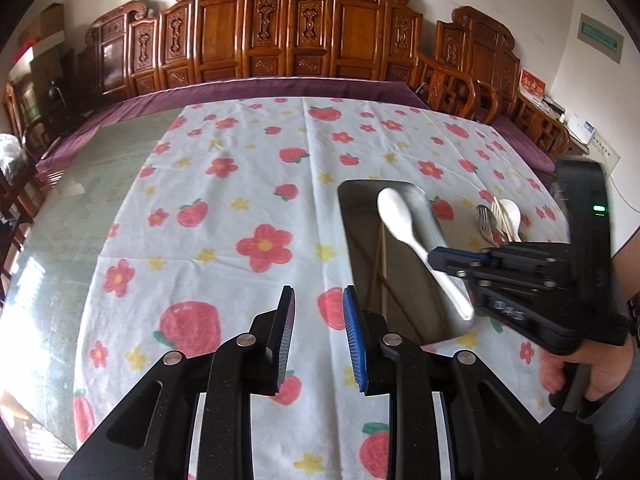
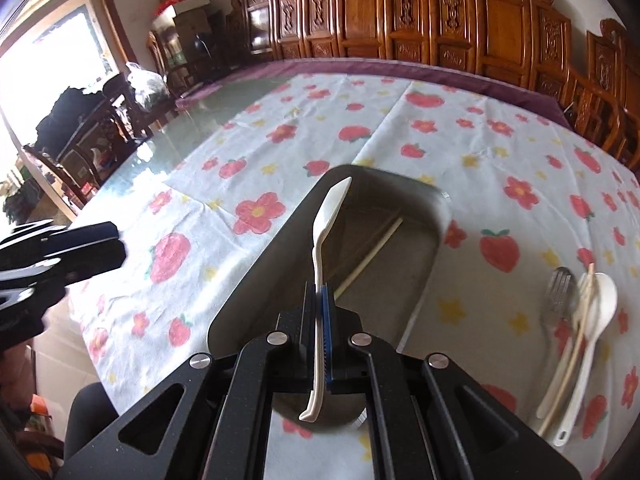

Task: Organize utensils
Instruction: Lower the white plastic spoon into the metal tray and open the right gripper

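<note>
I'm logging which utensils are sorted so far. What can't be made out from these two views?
- Chopsticks in the metal tray: count unclear; right claw and its white spoon cover them.
- Utensil pile: left view, handles hidden behind the right claw.
- Same pile, right view: blurred near the edge, pieces overlap.
- Tray's near end: hidden under the claw body.

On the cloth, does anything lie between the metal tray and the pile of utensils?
No. The right wrist view shows only bare flowered tablecloth between the metal tray and the utensil pile.
</note>
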Demonstrator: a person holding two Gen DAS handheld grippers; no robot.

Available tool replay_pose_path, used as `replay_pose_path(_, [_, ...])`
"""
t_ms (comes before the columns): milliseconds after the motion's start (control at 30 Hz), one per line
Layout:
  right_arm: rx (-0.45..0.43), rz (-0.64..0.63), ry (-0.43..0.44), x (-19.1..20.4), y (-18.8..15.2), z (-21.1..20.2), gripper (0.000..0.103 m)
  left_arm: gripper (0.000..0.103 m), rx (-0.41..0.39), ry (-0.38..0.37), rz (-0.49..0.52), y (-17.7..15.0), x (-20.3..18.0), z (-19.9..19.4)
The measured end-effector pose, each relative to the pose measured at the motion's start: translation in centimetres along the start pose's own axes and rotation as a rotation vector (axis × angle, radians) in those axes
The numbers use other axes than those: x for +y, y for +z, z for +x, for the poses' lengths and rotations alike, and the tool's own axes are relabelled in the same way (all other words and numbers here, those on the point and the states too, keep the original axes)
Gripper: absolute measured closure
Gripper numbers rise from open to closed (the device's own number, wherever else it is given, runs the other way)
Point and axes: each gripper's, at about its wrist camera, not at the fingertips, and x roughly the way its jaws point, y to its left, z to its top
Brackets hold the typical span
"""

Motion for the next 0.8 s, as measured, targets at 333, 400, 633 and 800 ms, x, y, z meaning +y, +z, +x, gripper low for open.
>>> replay_pose_path(333, [0.079, 0.028, -0.019, 0.6, -0.6, 3.7, 0.099, 0.08, 0.004, 0.017, -0.011, -0.5, 1.2, -0.2])
replay_pose_path(400, [0.084, 0.034, -0.017, 0.5, -0.8, 3.8, 0.099, 0.08, 0.004, 0.017, -0.013, -0.6, 1.2, -0.2])
replay_pose_path(633, [0.066, 0.019, -0.008, 0.4, -1.0, 2.8, 0.098, 0.08, 0.003, 0.021, -0.006, -0.8, 0.5, -0.5])
replay_pose_path(800, [0.028, 0.029, 0.003, -0.3, -1.6, 0.5, 0.098, 0.08, -0.006, 0.015, 0.008, -0.9, -0.8, -0.9])
